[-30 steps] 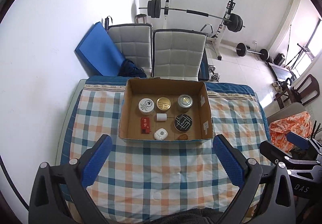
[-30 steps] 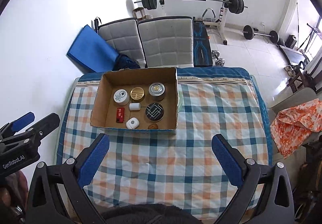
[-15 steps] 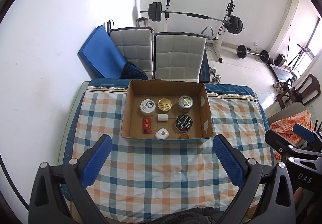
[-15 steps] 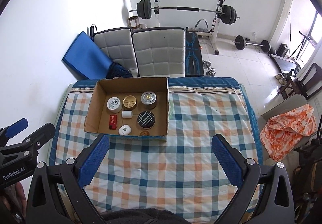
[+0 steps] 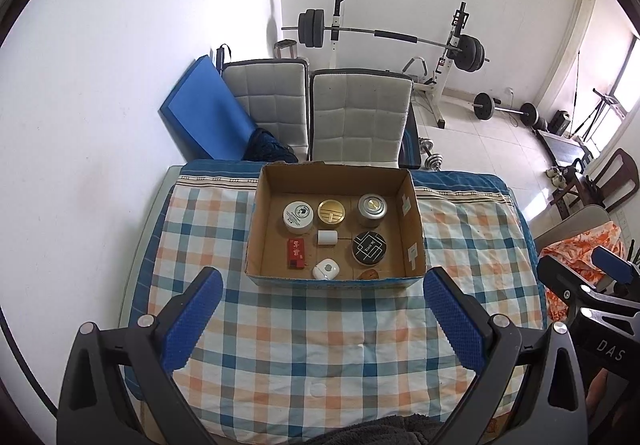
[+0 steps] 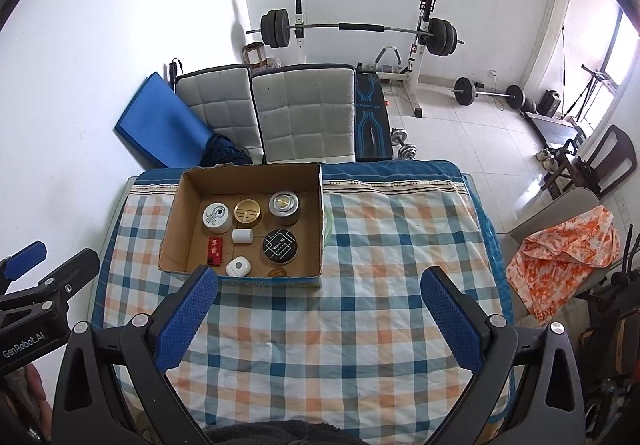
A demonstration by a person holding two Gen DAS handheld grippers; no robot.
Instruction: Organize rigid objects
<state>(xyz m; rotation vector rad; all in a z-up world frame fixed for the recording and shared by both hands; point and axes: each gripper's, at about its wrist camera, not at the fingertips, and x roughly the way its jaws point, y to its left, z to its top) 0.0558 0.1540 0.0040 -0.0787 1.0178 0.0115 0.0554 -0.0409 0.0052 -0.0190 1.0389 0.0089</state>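
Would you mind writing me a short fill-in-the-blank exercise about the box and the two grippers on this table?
1. All the small items sit inside the cardboard ____.
2. The red item lies ____ of the white cylinder in the left wrist view.
3. The fingers of the left gripper are ____ and hold nothing.
4. The tablecloth under the right gripper has a ____ pattern.

Missing words: box; left; open; checked

We see a matt brown cardboard box [image 5: 334, 279], a soft checked cloth [image 5: 320, 333] over the desk, a shiny gold metal lid [image 5: 331, 211], and textured blue rubbery fingers [image 5: 192, 319].
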